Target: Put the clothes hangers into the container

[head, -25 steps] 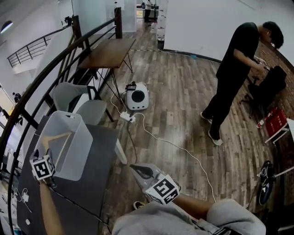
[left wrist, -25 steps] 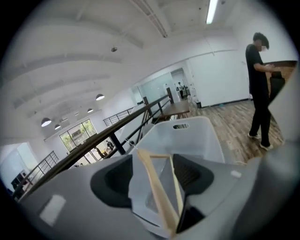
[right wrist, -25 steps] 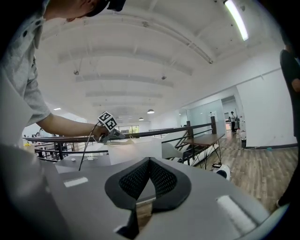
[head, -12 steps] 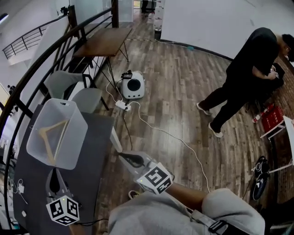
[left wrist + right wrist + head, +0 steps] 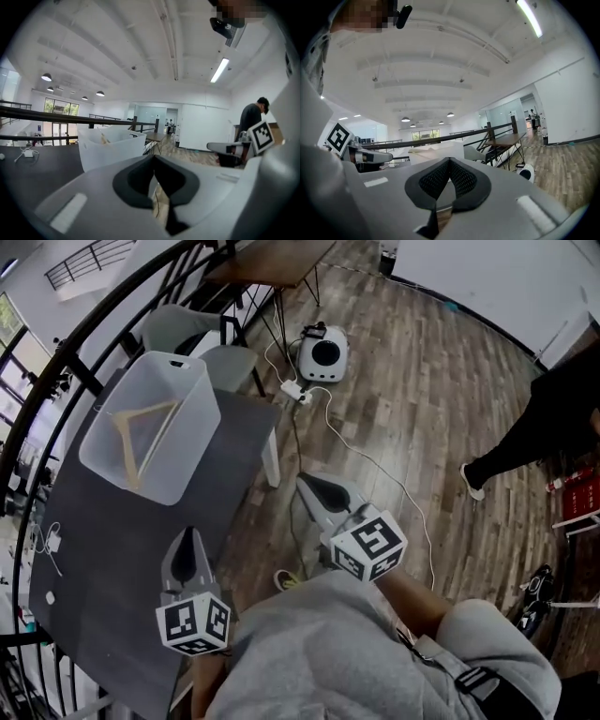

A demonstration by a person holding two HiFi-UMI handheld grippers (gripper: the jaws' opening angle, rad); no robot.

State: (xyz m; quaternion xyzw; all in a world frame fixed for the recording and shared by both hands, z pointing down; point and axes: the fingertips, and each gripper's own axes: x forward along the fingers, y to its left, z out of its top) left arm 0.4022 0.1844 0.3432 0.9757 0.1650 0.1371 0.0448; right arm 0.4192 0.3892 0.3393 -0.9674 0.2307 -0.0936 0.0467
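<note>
1. Judging from the head view, the only clothes hanger (image 5: 157, 439) in sight already lies inside the container (image 5: 208, 418), a pale translucent bin on the dark table (image 5: 112, 559). Its wooden triangle leans along the bin's length, with one corner pointing toward the near wall.
2. The left gripper (image 5: 186, 538) hovers over the near part of the table, jaws pressed together with nothing between them. The container stands ahead of it and a little to its left, well clear of the tips.
3. The right gripper (image 5: 311, 486) hangs past the table's edge above the wooden floor (image 5: 412, 427), its jaws likewise closed on nothing. It is farther from the bin, so the left one is the nearer.
4. No second hanger shows on the table or the floor, so I cannot tell where another would come from.
5. The hanger's hook cannot be made out. In the left gripper view only a sliver of wood pokes above the container's edge.
</note>
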